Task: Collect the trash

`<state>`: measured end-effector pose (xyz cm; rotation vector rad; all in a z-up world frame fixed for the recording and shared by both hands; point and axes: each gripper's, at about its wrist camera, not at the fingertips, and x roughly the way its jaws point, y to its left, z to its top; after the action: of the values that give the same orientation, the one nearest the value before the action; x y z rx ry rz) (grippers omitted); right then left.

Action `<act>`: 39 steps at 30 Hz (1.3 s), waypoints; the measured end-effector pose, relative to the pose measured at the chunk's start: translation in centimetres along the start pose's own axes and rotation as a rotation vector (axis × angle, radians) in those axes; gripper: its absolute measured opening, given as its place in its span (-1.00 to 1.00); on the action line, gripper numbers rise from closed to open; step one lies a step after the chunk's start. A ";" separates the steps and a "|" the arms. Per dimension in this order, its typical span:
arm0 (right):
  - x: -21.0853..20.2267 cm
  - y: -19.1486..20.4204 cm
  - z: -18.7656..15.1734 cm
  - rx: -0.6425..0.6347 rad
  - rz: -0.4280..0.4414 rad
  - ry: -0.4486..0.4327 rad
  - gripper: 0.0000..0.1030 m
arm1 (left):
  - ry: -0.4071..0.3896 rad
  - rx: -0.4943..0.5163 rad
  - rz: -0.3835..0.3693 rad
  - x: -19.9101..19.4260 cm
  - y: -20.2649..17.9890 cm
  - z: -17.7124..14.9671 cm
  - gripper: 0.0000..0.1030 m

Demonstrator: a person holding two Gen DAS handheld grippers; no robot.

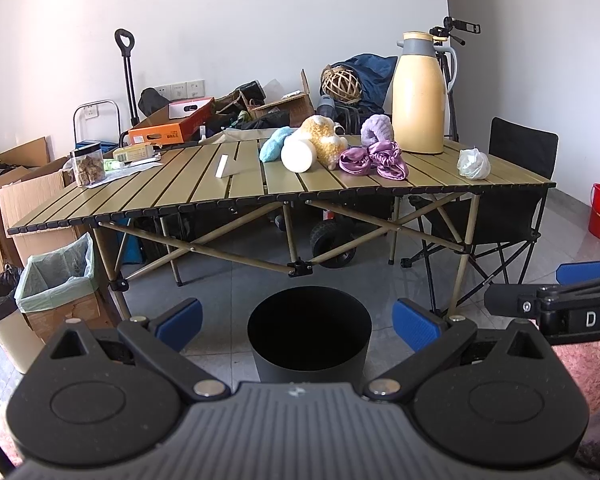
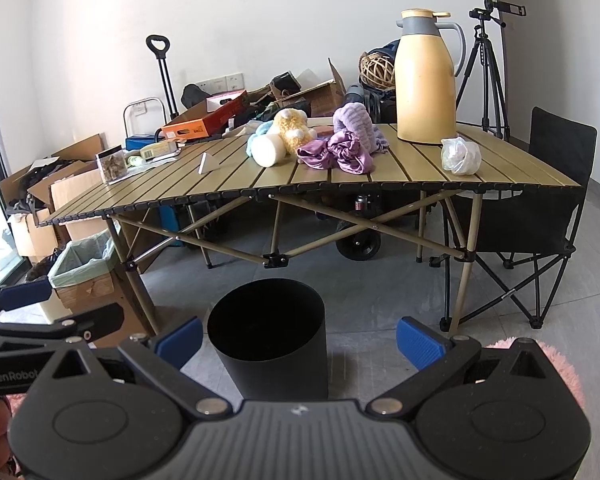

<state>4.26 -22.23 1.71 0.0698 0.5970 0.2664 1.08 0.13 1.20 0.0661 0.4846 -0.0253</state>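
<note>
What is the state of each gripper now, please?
Left gripper: open, holding nothing, above the black bin.
Right gripper: open, holding nothing.

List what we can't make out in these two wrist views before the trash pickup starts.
- Black bin inside: too dark in both views to see contents.
- Crumpled bag on the table: contents unreadable, too small.
- Right gripper in the left view: cut off by the frame edge; open in its own view.
- Floor under the left gripper: hidden by its body.
</note>
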 end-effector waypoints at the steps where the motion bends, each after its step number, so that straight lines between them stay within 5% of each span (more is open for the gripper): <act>1: 0.1 -0.1 0.0 0.000 -0.001 -0.002 1.00 | -0.002 0.003 -0.001 0.0 -0.1 0.0 1.00; 20: 3.3 -1.7 1.9 0.012 -0.020 -0.040 1.00 | -0.038 0.027 0.008 3.6 -0.6 2.5 1.00; 39: 10.4 -5.6 6.4 0.085 -0.064 -0.133 1.00 | -0.051 0.002 0.044 11.6 -1.0 6.6 1.00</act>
<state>17.35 -24.76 0.52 0.1489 0.4776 0.1725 14.42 -1.41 1.56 0.0780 0.4325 0.0156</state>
